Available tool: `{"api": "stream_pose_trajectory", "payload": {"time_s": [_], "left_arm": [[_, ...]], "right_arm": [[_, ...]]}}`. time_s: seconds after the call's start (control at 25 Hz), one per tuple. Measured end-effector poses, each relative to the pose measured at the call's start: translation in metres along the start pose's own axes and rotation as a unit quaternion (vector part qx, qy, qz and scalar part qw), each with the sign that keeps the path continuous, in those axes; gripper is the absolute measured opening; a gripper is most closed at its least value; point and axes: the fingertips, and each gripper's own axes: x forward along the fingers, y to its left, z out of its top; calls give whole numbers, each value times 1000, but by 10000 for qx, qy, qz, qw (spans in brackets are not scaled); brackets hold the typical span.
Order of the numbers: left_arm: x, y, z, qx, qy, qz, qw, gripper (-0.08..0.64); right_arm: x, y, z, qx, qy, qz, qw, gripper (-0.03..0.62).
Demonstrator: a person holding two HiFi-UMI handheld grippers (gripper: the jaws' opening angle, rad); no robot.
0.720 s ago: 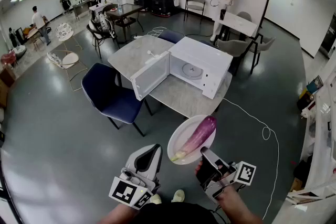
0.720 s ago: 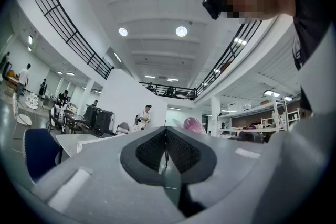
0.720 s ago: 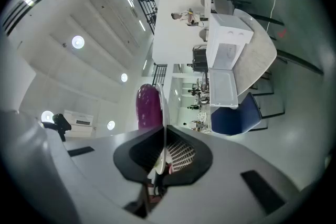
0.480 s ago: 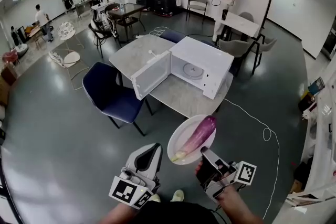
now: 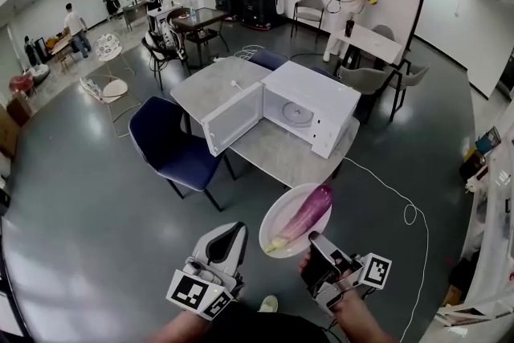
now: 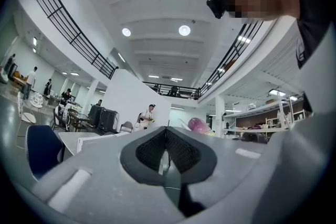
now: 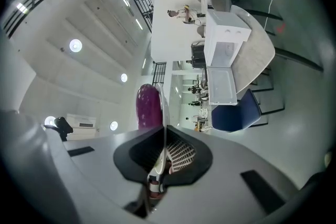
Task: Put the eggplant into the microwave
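Head view looks steeply down; right gripper view, rolled sideways, shares the microwave [image 5: 315,95].

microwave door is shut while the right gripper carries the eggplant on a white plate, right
Not quite: the microwave door stands open, as the head view shows. The rest holds: the right gripper carries the eggplant on a white plate.

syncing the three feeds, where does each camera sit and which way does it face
Head view: on the head, facing steeply down; shows forearms, left gripper, right gripper.
Left gripper view: on that gripper, facing forward; jaws shut, empty.
Right gripper view: on that gripper, rolled sideways; jaws pinch the plate rim.
Head and right views share: eggplant, open microwave.
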Motion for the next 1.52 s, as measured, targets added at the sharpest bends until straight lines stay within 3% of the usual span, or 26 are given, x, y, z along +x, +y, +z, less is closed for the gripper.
{"api": "stream_pose_trajectory", "payload": {"time_s": [0.32,0.64,1.24,1.52], "left_arm": [[5,11,-2,21,3,151,9999,8],[31,52,-3,-55,-5,81,10000,8],[148,196,-15,-141,81,-702,9974,8],[198,235,-29,-37,107,-1092,9940,8]], "right_arm": [[10,-13,7,148,2,-25,9999,17],[47,-28,18,119,-20,-108,9999,17],[181,-101,80,-71,-655,-494,9966,17],[220,-132,110,-172,-1014,-703,9922,17]]}}
